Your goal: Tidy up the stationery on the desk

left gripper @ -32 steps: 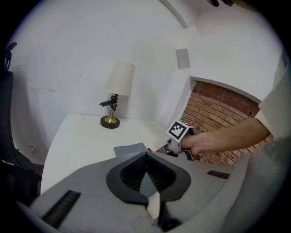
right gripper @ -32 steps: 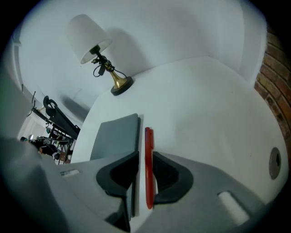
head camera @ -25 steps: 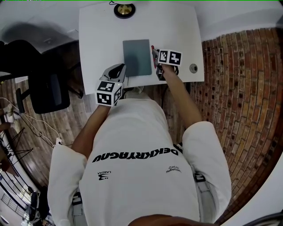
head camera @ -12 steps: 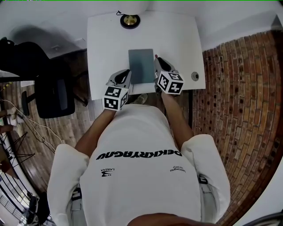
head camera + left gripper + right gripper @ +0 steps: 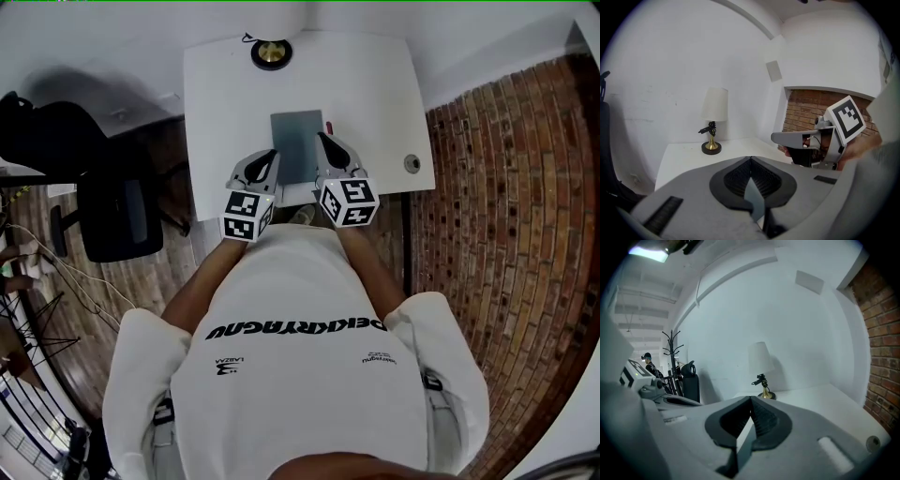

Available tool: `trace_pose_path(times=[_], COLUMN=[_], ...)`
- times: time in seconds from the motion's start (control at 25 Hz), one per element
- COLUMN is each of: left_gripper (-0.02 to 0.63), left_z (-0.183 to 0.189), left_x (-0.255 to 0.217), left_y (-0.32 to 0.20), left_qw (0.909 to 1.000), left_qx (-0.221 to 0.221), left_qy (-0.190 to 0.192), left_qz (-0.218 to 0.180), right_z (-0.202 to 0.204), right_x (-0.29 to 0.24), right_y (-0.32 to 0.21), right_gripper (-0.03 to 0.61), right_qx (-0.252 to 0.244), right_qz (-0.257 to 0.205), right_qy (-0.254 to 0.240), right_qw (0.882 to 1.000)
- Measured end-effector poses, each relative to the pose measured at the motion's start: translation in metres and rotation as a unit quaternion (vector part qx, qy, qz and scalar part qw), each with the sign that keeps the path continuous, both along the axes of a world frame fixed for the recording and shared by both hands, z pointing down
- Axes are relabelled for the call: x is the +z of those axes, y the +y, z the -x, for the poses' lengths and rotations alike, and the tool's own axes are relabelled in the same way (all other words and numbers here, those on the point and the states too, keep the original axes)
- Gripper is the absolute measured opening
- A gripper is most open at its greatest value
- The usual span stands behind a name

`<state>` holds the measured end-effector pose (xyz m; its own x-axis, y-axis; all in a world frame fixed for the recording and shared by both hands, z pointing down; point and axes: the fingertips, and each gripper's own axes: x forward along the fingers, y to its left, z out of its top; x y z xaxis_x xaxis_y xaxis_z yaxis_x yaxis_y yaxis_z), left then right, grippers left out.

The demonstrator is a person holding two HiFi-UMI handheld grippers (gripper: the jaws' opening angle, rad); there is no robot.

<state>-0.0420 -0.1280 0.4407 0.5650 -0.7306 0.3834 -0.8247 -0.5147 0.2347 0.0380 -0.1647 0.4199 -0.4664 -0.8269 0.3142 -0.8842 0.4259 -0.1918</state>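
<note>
Left hand-held gripper [image 5: 269,157]: you've got it clamped on the flat grey rectangular pad [image 5: 297,139].
Right hand-held gripper [image 5: 324,141]: pinching that pad's other side.

Both arms reach forward from the torso, elbows bent, left forearm [image 5: 202,277] and right forearm [image 5: 367,255] bare below short white sleeves and angled in toward each other. Left gripper [image 5: 268,157] and right gripper [image 5: 324,141] sit side by side, near but apart, tips pointing away from the body, marker cubes closest to the chest. Jaws pressed together tip to tip on both, with only a thin sliver of gap behind the tips.
</note>
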Motion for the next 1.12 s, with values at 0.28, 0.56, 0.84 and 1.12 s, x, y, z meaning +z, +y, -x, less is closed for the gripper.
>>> trace_pose_path(times=[0.28,0.56,0.84,1.12], left_gripper=[-0.002,-0.002,-0.002,-0.002], left_z=[0.000,0.001,-0.002,-0.002], left_x=[-0.006,-0.006,-0.008,-0.008], left_y=[0.000,-0.003,-0.002,-0.001], left_qw=[0.9998,0.9996,0.9995,0.9994], left_qx=[-0.002,-0.012,-0.013,-0.014], left_qy=[-0.009,-0.005,-0.007,-0.006], left_qz=[-0.019,-0.023,-0.028,-0.030], right_z=[0.006,0.004,0.000,-0.002], right_x=[0.001,0.001,0.003,0.005], right_y=[0.012,0.015,0.018,0.021], right_gripper=[-0.005,-0.005,-0.005,-0.005], right_qx=[-0.012,-0.014,-0.014,-0.014], right_qz=[0.001,0.000,0.001,0.005], right_qy=[-0.001,-0.002,-0.002,0.000], right_qw=[1.000,1.000,1.000,1.000])
